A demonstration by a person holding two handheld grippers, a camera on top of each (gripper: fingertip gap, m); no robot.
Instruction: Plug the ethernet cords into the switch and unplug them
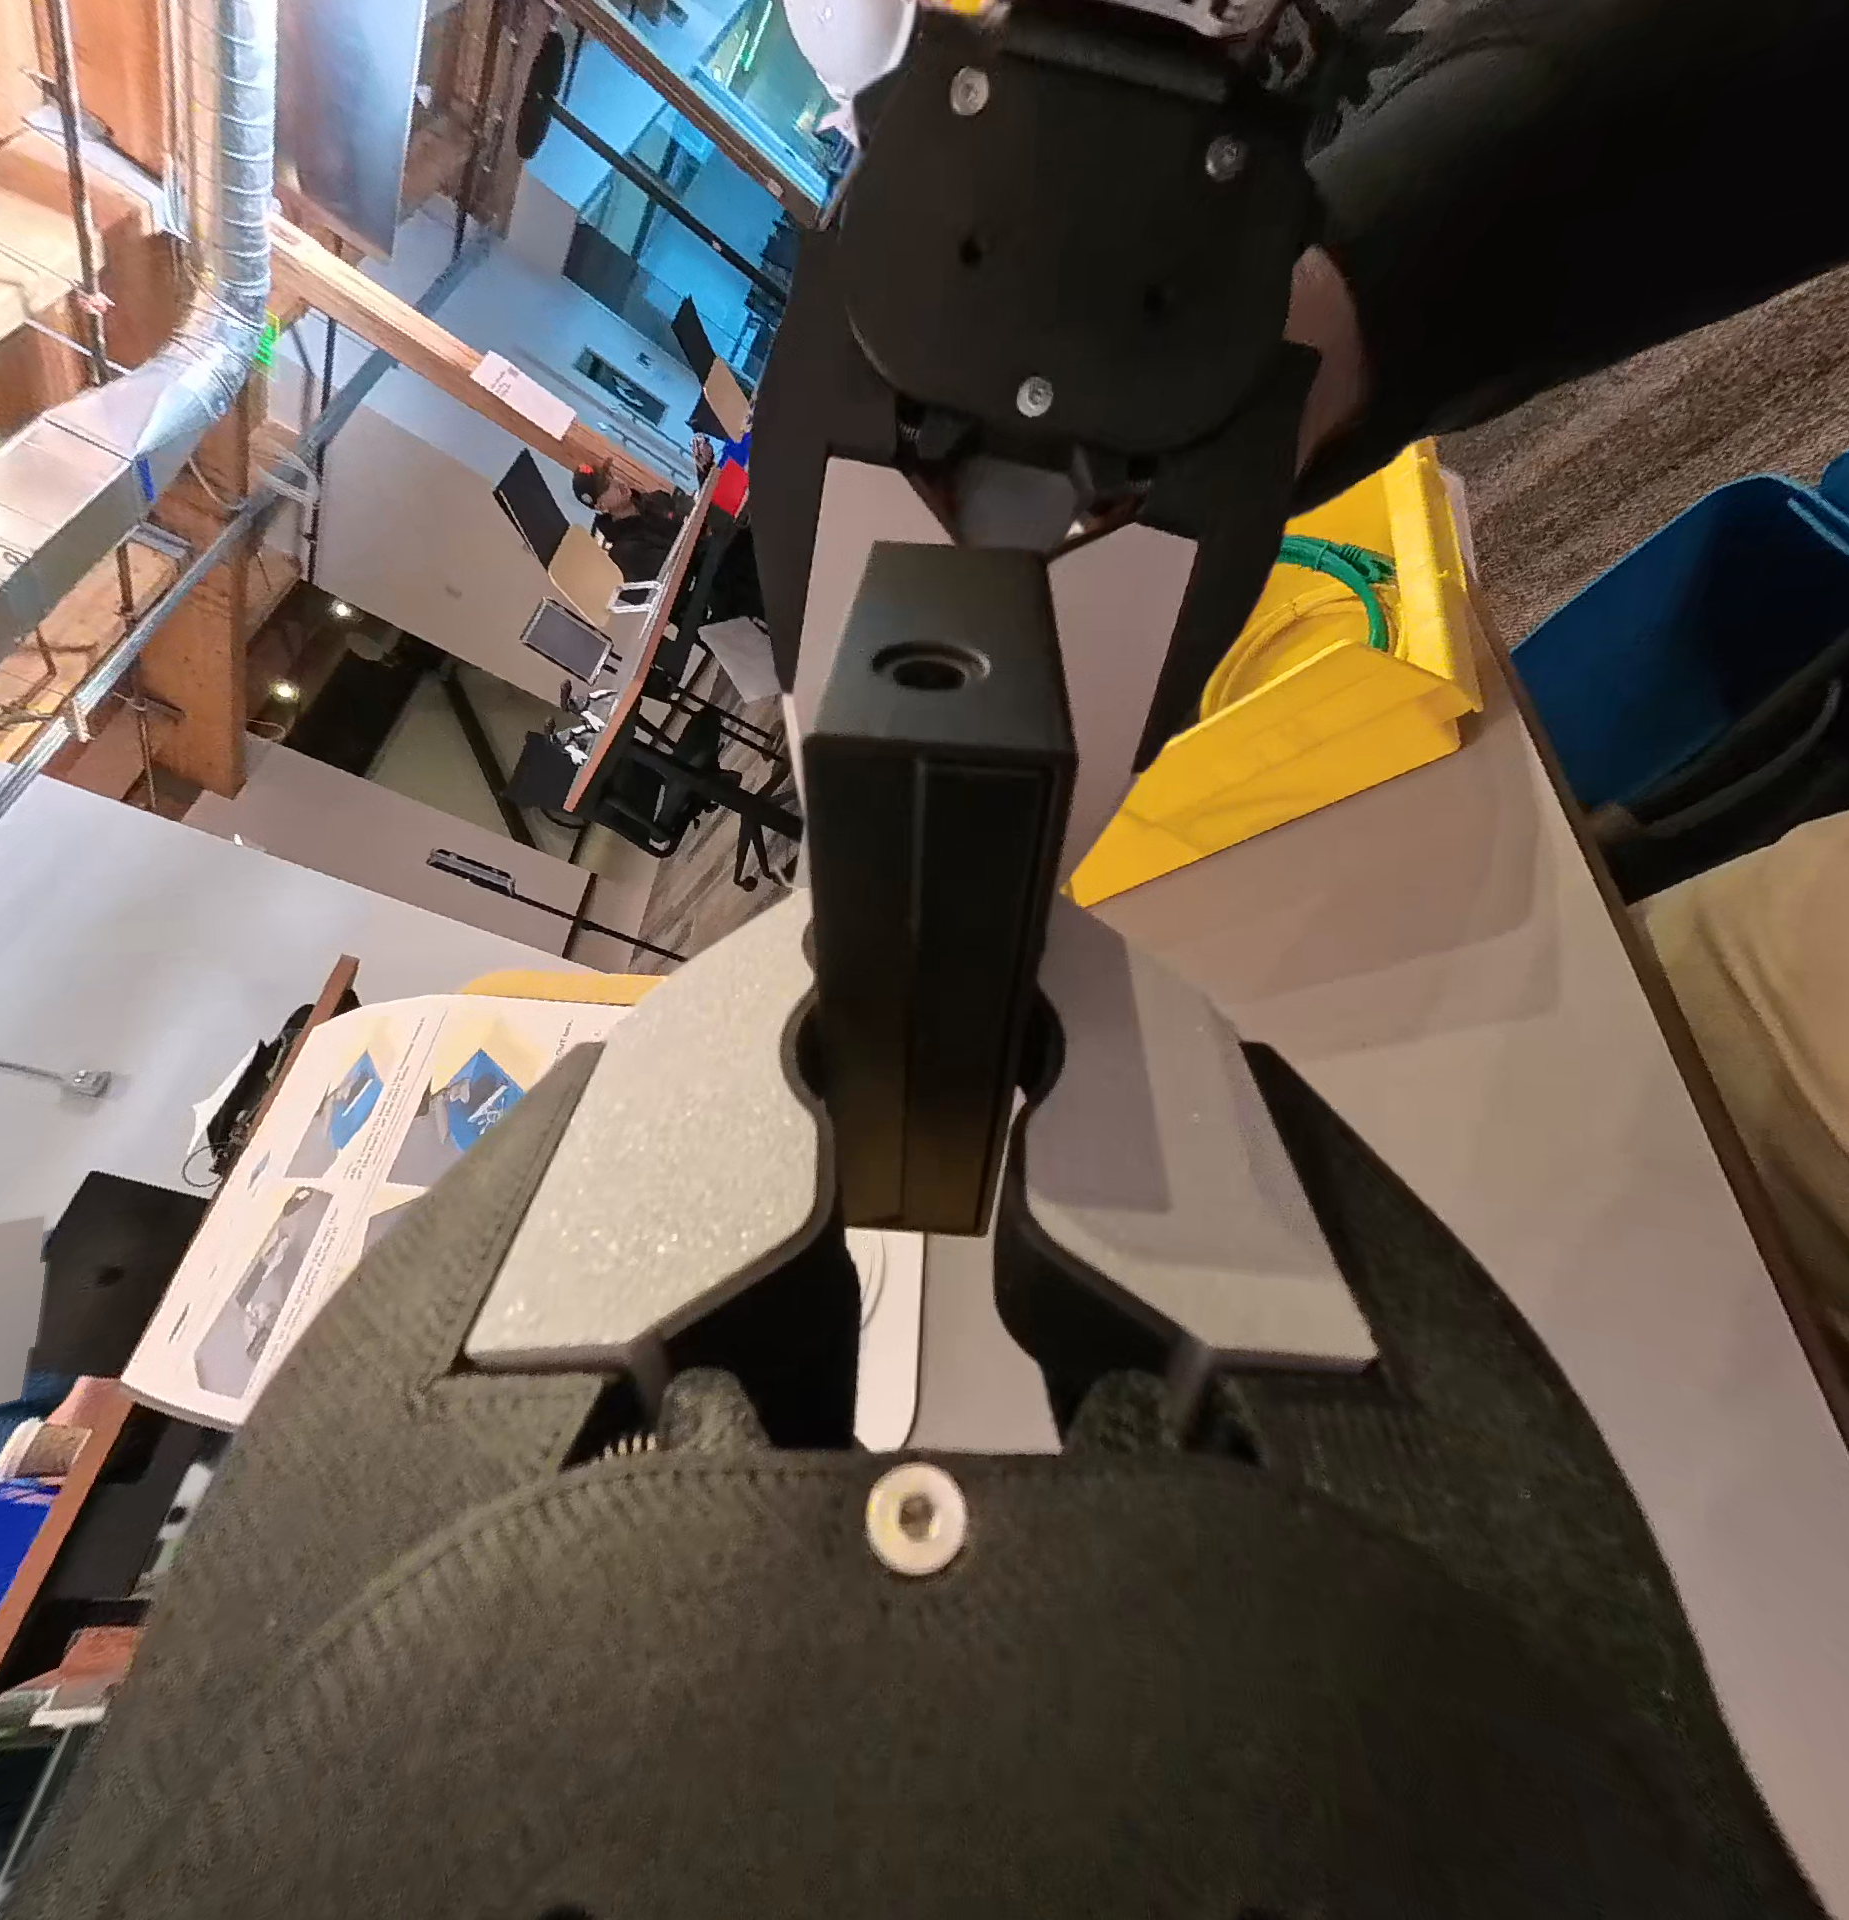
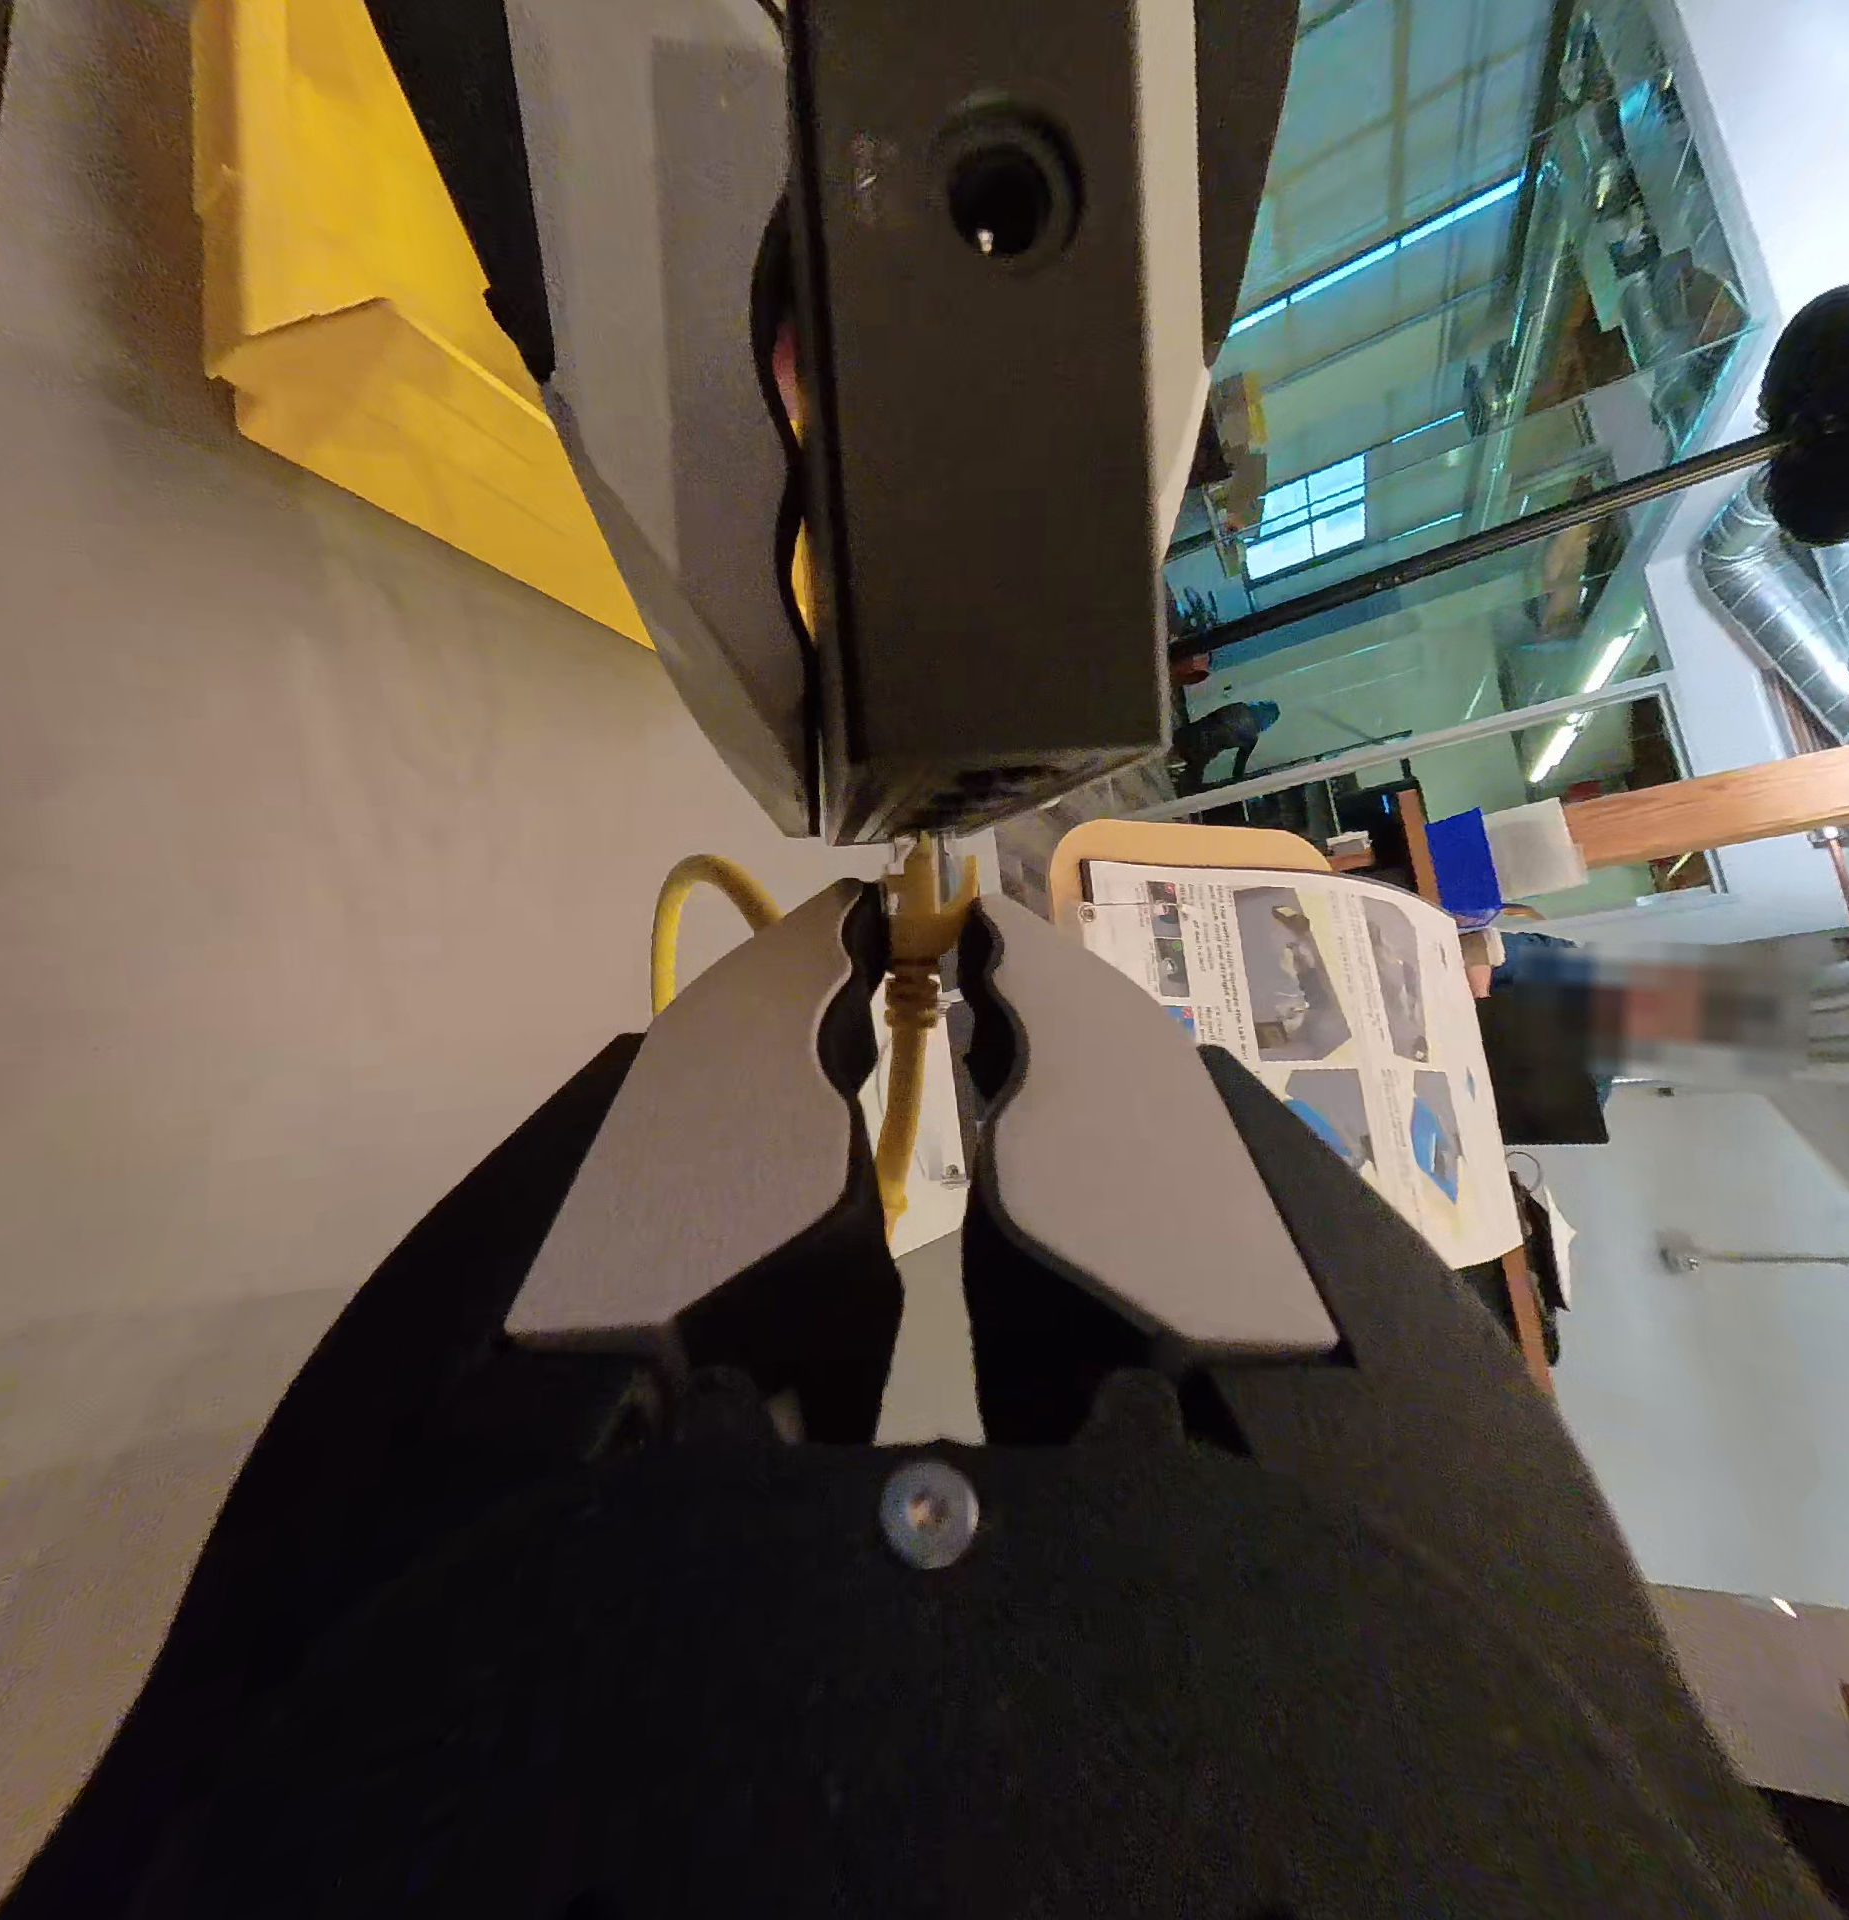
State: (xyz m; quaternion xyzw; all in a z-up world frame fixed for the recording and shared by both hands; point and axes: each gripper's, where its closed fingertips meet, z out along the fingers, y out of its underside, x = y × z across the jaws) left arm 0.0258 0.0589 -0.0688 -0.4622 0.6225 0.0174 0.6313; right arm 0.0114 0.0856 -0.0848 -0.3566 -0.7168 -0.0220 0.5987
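Two grippers meet over the tabletop point(image 1: 1419, 1195). Left gripper point(image 1: 925, 1070): fingers point(image 1: 681, 1132) closed on the black switch point(image 1: 935, 935), held clear of the surface, its long body pointing away from the camera. Right gripper point(image 2: 925, 997): fingers point(image 2: 733, 1101) nearly closed, pinching the yellow ethernet cord point(image 2: 904, 1101) just behind its plug point(image 2: 918, 920). Plug tip sits at the port face of the switch point(image 2: 987, 499); whether it has clicked home cannot be told, the joint is shadowed and partly hidden. Slack of the cord loops out to the left of the fingers.

Progress, as judged: one cord at the port, either going in or coming out. No other cord shows in the switch from these angles. A green cord point(image 1: 1346, 587) and coiled yellow cable lie in the yellow bin point(image 1: 1304, 748) beyond, apparently waiting. Most of the plugging and unplugging looks still ahead.

Printed instruction sheet point(image 2: 1304, 1029) stands nearby.
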